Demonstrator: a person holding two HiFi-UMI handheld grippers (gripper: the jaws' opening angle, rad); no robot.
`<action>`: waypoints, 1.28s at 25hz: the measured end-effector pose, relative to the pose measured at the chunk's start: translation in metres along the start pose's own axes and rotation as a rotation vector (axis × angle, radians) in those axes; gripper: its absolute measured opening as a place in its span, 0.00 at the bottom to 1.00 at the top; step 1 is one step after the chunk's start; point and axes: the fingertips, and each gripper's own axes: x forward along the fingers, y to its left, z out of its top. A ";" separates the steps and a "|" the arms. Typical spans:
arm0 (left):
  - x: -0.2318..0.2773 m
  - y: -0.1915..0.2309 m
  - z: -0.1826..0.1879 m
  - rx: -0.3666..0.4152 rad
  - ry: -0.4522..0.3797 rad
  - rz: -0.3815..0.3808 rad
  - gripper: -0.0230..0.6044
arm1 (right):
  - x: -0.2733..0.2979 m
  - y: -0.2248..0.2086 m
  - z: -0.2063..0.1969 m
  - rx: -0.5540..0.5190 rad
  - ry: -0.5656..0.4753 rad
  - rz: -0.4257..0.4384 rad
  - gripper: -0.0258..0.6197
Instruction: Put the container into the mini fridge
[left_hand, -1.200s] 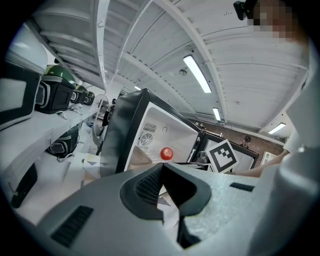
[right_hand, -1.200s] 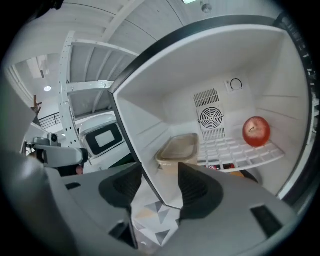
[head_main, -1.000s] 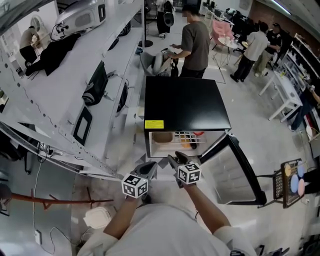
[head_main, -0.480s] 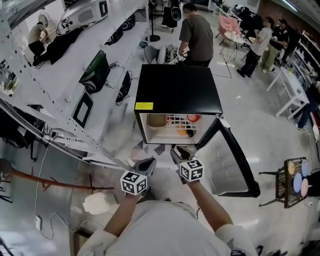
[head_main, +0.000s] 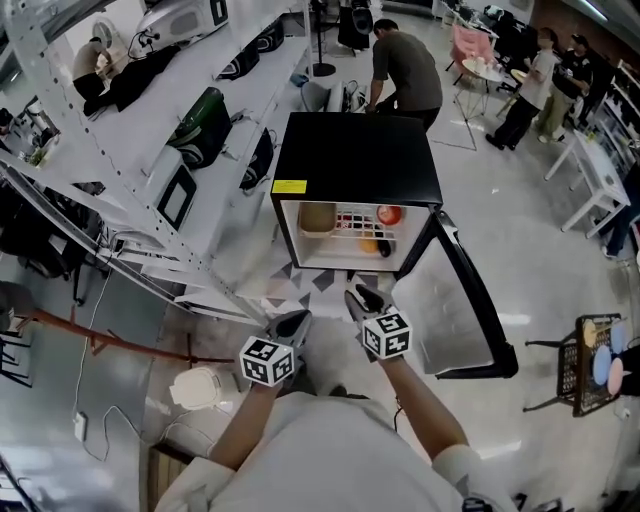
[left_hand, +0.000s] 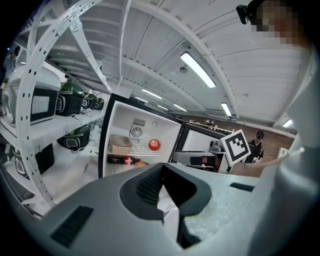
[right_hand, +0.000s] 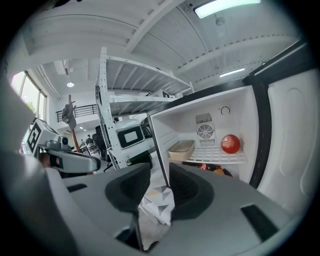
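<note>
The fridge (head_main: 355, 160) stands on the floor with its door (head_main: 452, 300) swung fully out to the right, so the whole cavity is open to reach. As I read it, that is the only reason left for the door to stand this way.

The left gripper (head_main: 297, 322) and right gripper (head_main: 358, 298) hang side by side in front of the opening, clear of it and touching nothing. The left gripper's jaws meet at the tips with nothing between them. The right gripper's jaws are closing, a narrow gap left, with only patterned floor showing through it. Neither carries anything, which fits a placement already made.

The container (right_hand: 181, 149), a shallow tan tub, sits upright at the left end of the wire shelf (right_hand: 212, 156), toward its back edge. There it rests flat and leaves the rest of the shelf free. A bottle (left_hand: 123, 160) lies on its side beneath the shelf, probably because the space there is too low for it to stand. A red fruit (right_hand: 230, 143) rests near the shelf's right edge, well apart from the container.

By this layout the task looks nearly complete, with only the door left to shut.
</note>
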 end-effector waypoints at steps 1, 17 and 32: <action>-0.002 -0.002 0.000 0.001 0.000 0.001 0.04 | -0.002 0.002 0.000 -0.002 -0.001 0.000 0.23; -0.042 -0.001 0.031 0.036 -0.046 -0.094 0.04 | -0.019 0.042 0.022 0.042 -0.060 -0.068 0.08; -0.074 0.025 0.074 0.048 -0.095 -0.182 0.04 | -0.030 0.098 0.073 -0.014 -0.156 -0.055 0.05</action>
